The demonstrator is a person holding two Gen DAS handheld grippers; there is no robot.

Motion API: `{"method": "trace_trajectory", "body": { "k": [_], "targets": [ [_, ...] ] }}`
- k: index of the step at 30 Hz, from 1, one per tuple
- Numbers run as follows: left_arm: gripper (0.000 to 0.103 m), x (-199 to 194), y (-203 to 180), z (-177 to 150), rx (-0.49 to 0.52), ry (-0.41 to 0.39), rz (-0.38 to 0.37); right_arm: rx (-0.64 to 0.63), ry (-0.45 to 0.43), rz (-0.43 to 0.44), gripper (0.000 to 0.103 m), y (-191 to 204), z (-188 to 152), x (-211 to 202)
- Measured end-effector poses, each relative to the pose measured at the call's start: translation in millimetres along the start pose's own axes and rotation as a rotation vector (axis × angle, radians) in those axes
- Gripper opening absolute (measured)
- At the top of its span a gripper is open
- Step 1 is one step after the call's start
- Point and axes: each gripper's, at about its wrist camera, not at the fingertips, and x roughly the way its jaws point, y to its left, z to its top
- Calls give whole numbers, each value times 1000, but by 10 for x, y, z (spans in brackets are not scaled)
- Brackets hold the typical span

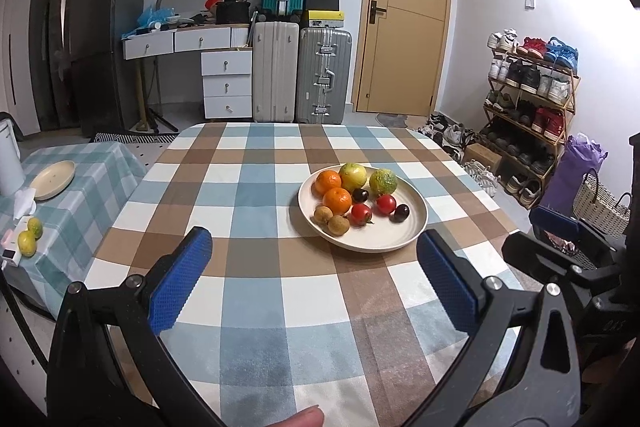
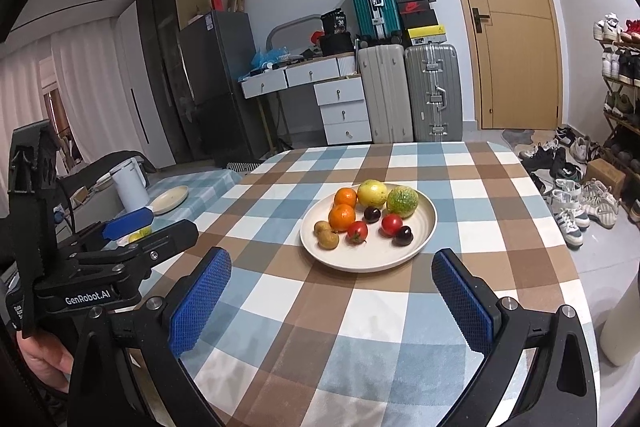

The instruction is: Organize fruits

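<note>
Both tools hover low over the checked counter [image 1: 256, 187], each with its blue-padded fingers spread wide and gripping nothing. Left tool [image 1: 316, 259] and right tool [image 2: 332, 283] sit side by side; in the right wrist view the left tool appears just to the left, held by a hand [image 2: 44, 359].

Straight ahead of both tools, a short way beyond the fingertips, a cream plate [image 2: 424, 239] rests on the counter. It holds two oranges [image 2: 342, 217], a yellow fruit [image 2: 372, 193], a green-yellow fruit [image 2: 402, 202], two red tomatoes [image 2: 392, 224], two dark cherries [image 2: 403, 235] and two small brown fruits [image 2: 328, 239]. The fruits crowd the far and left parts of the plate, many touching. Bare cloth lies between the tools and the plate.

Off to the left of the left tool, a lower side counter [image 1: 92, 163] with a pale checked cloth carries an empty plate [image 1: 53, 179], a white kettle [image 2: 129, 187] and two yellow-green fruits [image 1: 30, 235], well apart from the main plate.

Far ahead stand suitcases [image 1: 300, 75], a drawer unit [image 1: 226, 83], a fridge [image 1: 108, 39] and a door [image 1: 408, 11]. A shoe rack [image 1: 532, 95] is to the right.
</note>
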Motion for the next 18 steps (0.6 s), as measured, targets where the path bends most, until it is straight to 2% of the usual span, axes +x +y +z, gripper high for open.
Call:
{"method": "trace_trajectory", "body": {
  "k": [18],
  "targets": [
    [102,27,-75,0,19,13,-9,12,20,13,102,-7,-3,13]
  ]
}}
